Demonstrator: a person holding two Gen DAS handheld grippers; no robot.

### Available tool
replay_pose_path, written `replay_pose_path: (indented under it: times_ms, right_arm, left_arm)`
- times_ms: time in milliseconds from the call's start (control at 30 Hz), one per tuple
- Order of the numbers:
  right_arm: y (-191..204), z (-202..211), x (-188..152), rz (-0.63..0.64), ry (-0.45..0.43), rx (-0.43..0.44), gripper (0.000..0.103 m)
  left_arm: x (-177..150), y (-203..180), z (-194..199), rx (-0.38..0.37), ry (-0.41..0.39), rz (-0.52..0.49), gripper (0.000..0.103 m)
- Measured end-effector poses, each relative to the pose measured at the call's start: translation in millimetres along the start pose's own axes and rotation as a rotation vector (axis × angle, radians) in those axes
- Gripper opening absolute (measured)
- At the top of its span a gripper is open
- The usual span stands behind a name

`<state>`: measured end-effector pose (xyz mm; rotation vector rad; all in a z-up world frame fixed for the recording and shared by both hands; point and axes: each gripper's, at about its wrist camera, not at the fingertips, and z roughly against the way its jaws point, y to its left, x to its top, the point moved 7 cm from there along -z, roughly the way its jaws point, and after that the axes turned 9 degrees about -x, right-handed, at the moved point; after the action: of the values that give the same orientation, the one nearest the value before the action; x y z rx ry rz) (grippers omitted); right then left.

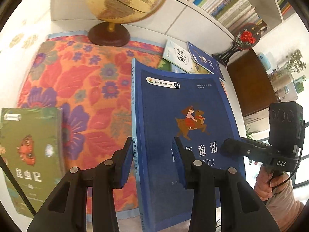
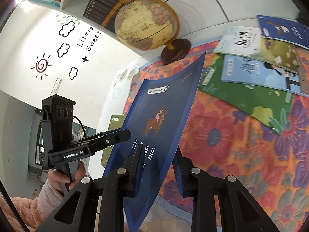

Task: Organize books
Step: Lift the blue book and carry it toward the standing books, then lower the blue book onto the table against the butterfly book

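Note:
A dark blue book (image 1: pixel 179 106) with a child riding a deer on its cover is lifted, tilted, above the floral cloth (image 1: pixel 87 89). My left gripper (image 1: pixel 151 141) is shut on its spine side, one pad beside the spine and the other on the cover. My right gripper (image 2: pixel 158 150) is shut on the opposite edge of the same blue book (image 2: pixel 160 104). Each gripper shows in the other's view: the right gripper (image 1: pixel 231 145) and the left gripper (image 2: pixel 123 133). A green book (image 1: pixel 29 154) with a butterfly lies flat at the cloth's left.
A globe (image 1: pixel 125 0) on a dark round base stands at the back of the cloth. Several books (image 2: pixel 251 61) lie overlapping at the cloth's far right. Shelves full of books (image 1: pixel 227 2) run above. A round embroidery ornament (image 1: pixel 248 36) stands by a brown cabinet (image 1: pixel 251 83).

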<state>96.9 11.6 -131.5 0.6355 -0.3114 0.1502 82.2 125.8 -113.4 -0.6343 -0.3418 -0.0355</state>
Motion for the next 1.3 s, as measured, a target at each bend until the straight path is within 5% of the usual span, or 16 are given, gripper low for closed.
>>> replay_pose_path:
  times_ms: [767, 1300]
  right_arm:
    - [150, -99, -16, 0.081, 0.055, 0.024, 0.029]
    - [197, -157, -21, 0.118, 0.129, 0.008, 0.029]
  left_arm:
    - [-21, 136, 116, 0.011, -0.09, 0.076, 0.036]
    - [-42, 203, 140, 0.039, -0.099, 0.155, 0.037]
